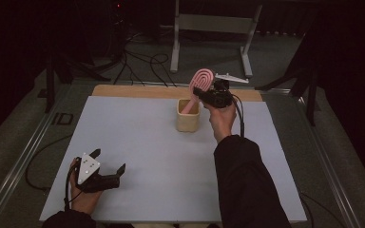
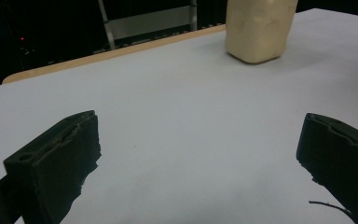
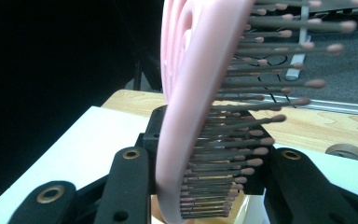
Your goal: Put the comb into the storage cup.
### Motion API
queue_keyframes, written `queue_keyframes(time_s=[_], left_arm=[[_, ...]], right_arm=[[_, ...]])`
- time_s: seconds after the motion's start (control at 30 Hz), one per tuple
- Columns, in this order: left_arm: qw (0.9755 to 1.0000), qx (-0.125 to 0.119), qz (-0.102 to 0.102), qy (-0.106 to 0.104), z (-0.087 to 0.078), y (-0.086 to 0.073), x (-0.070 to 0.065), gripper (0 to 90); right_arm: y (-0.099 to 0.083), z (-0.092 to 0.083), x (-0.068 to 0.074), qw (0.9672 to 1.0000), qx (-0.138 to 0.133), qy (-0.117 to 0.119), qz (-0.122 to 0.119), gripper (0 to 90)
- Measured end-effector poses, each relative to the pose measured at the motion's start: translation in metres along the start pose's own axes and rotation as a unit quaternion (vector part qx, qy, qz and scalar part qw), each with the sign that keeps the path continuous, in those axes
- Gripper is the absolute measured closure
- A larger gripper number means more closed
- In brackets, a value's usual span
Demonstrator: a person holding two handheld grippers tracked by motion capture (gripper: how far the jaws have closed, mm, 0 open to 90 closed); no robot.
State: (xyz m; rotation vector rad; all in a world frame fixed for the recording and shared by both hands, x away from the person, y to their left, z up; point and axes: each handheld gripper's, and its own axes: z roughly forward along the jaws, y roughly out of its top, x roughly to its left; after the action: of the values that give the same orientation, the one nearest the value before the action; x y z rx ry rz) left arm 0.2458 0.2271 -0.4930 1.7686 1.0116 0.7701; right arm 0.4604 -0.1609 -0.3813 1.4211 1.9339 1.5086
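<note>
Left gripper (image 1: 108,171): seen at near-left part of table (image 1: 138,142), well apart from cup, towards the person's side; held by left hand (image 1: 83,197). Jaws stood wide apart, nothing gripped. In left gripper view only bare table surface lies betw. the two black jaws; gripper (image 2: 200,144) is aimed across the table towards cup (image 2: 259,28), which is seen far off at top.

Cup (image 1: 188,116): beige, squarish, upright, at far-middle of table, near the wooden edge strip (image 1: 123,90). Used as landmark.

Hairbrush (image 1: 200,84): pink, oval head w/ bristles. Handle end is dipped into cup; head is tilted up and to the right above cup's rim.

Right gripper (image 1: 203,93): just above and right of cup, held by right hand (image 1: 222,118). Jaws clamped on hairbrush, approx. at lower part of head. In right gripper view hairbrush (image 3: 191,121) is pinched betw. the two jaws of gripper (image 3: 205,182), pink back against one jaw, bristles turned to the other; cup's opening is glimpsed below.

Metal stand (image 1: 214,28): on floor beyond cup, past table's far edge.
</note>
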Motion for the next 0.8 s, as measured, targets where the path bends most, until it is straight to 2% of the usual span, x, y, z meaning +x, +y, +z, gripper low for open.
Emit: queue_keyframes(time_s=[0.8], left_arm=[[1.0000, 0.000, 0.000, 0.000, 0.0000, 0.0000, -0.0002, 0.2]], right_arm=[[-0.0072, 0.0046, -0.0011, 1.0000, 0.007, -0.005, 0.000, 63.3]])
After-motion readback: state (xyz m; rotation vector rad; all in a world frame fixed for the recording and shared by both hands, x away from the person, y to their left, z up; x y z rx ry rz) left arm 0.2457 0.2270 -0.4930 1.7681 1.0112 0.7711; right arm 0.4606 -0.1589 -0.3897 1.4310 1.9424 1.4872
